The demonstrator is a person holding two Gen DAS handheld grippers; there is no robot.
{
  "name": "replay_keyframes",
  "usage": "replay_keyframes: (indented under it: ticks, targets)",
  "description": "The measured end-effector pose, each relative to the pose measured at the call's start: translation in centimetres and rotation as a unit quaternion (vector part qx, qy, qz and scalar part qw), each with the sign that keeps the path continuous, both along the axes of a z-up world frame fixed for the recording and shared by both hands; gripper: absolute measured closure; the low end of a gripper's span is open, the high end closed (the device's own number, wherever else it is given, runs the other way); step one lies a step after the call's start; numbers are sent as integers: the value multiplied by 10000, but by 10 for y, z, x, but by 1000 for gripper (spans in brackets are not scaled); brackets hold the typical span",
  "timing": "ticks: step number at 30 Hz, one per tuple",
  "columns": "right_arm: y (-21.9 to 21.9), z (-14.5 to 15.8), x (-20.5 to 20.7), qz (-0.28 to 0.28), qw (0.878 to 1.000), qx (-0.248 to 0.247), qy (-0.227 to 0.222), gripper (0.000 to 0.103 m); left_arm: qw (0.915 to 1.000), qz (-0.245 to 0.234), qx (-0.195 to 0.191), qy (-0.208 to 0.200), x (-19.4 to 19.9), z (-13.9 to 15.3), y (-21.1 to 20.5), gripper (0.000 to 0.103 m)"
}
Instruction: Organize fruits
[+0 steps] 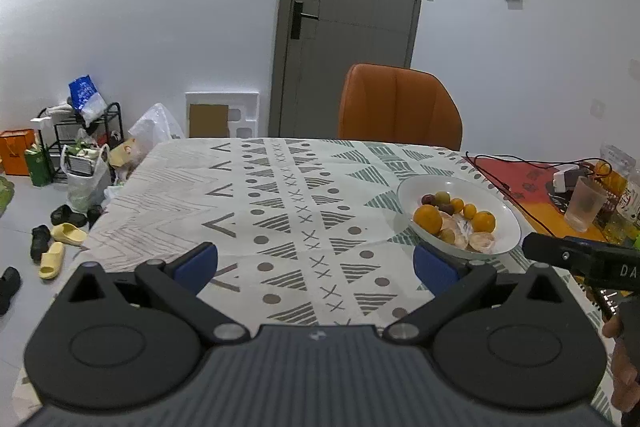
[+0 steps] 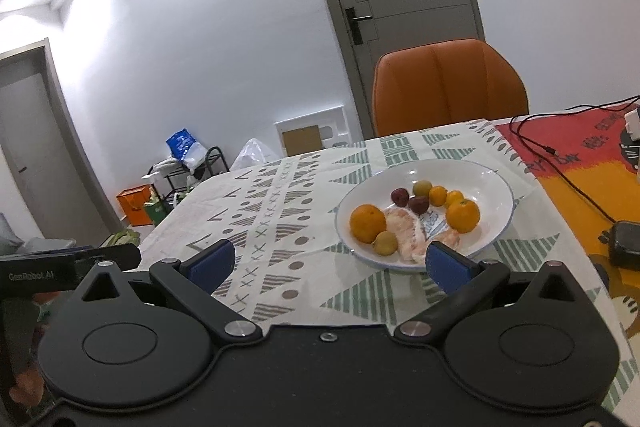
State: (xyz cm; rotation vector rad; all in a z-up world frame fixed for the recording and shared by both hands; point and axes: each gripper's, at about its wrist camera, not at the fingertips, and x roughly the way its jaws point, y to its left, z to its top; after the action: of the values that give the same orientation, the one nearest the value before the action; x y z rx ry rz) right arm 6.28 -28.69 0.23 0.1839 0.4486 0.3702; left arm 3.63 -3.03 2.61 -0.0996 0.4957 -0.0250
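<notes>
A white plate [image 2: 492,183] holds several fruits: oranges [image 2: 367,223], small dark plums [image 2: 399,196], yellow-green fruits and peeled pomelo pieces [image 2: 404,227]. In the left wrist view the plate [image 1: 424,187] lies to the right of my left gripper [image 1: 316,263], which is open and empty above the patterned tablecloth. My right gripper [image 2: 330,261] is open and empty just in front of the plate, its right fingertip [image 2: 444,263] overlapping the near rim.
An orange chair [image 2: 448,87] stands at the table's far side. Right of the plate are a red-orange mat [image 2: 572,155], black cables [image 2: 576,187], a plastic cup [image 1: 584,203] and bottles. Bags, a rack and shoes [image 1: 56,247] crowd the floor at left.
</notes>
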Motion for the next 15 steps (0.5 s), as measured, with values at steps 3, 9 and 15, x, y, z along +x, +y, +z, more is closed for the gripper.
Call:
replay_keyframes:
  ticks: [3,9,15]
  targets:
    - [2,1,-5,3,10000,-57,14,0,10000,24,-15,-25,-9,1,3,0]
    - [-1,5,-21,63,9999,-135,5,0,9999,135,49,67,-22,-3,8,0]
    - [-3,8,-36,-9,9997,-240,64,0,9996,200,176,136,-34,-5,9,0]
